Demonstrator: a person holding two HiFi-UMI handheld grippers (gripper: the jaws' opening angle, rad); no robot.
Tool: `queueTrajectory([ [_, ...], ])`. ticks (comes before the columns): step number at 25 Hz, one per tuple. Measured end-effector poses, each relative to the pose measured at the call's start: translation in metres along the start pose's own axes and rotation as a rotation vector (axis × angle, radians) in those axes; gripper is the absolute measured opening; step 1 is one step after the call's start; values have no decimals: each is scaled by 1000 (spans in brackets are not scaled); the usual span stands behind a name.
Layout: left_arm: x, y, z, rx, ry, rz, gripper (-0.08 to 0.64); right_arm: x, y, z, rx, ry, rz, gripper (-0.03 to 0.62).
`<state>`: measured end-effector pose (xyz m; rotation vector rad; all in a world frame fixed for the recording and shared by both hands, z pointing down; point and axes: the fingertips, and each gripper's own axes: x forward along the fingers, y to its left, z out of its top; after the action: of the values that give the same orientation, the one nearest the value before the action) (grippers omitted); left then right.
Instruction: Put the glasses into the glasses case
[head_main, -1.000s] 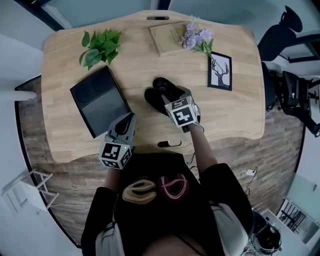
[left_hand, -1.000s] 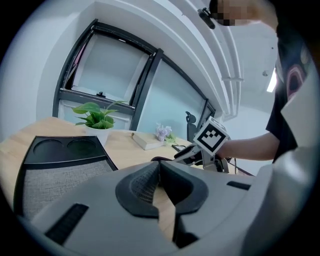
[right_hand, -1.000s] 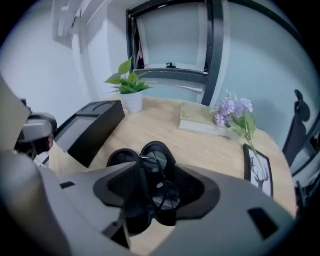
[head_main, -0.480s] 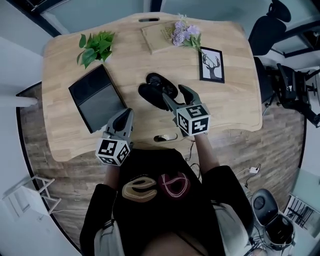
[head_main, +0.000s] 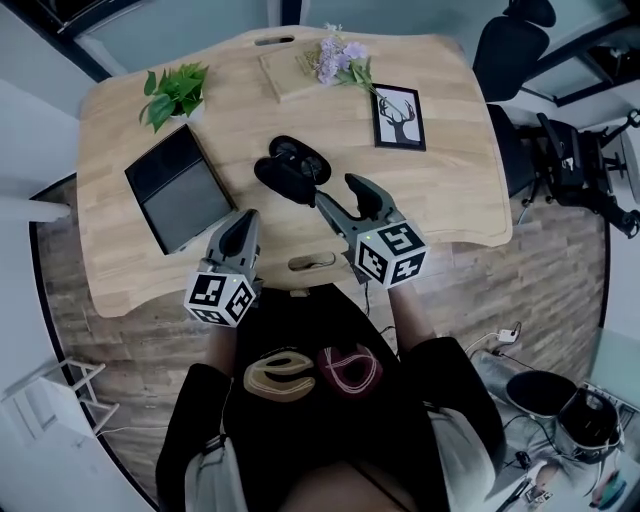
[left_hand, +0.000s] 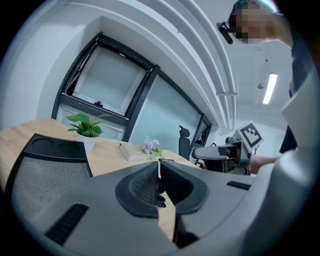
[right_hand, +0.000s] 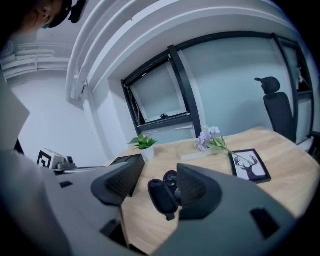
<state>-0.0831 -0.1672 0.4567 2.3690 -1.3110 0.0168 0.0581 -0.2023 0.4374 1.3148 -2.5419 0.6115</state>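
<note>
Since the earlier frame our right gripper (head_main: 334, 190) has lifted off the open black oval glasses case (head_main: 278, 180) on the pale wooden table (head_main: 450, 180), jaws just opened wide and empty, left gripper (head_main: 244, 215) closed, empty; glasses (head_main: 302, 157) seemingly inside, where we judge a protruding temple could jam the lid.

Right gripper (head_main: 338, 192) lifted off glasses case (head_main: 285, 170) and drawn back toward person. Jaws just opened wider, nothing between them. Case now uncovered, lying open on desk (head_main: 440, 180). Left gripper (head_main: 240, 222) raised slightly.
</note>
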Motion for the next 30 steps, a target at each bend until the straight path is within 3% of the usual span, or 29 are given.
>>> queueTrajectory([
  [16, -15, -76, -15, -13, -94, 36, 25, -79, -19, -19, -58, -70, -65, 239],
  [22, -23, -89, -21, -1, -116, 76, 25, -89, -19, -29, -47, -72, -47, 124],
  [30, -30, -94, -28, -1, -128, 122, 25, -92, -20, -39, -75, -69, -27, 32],
])
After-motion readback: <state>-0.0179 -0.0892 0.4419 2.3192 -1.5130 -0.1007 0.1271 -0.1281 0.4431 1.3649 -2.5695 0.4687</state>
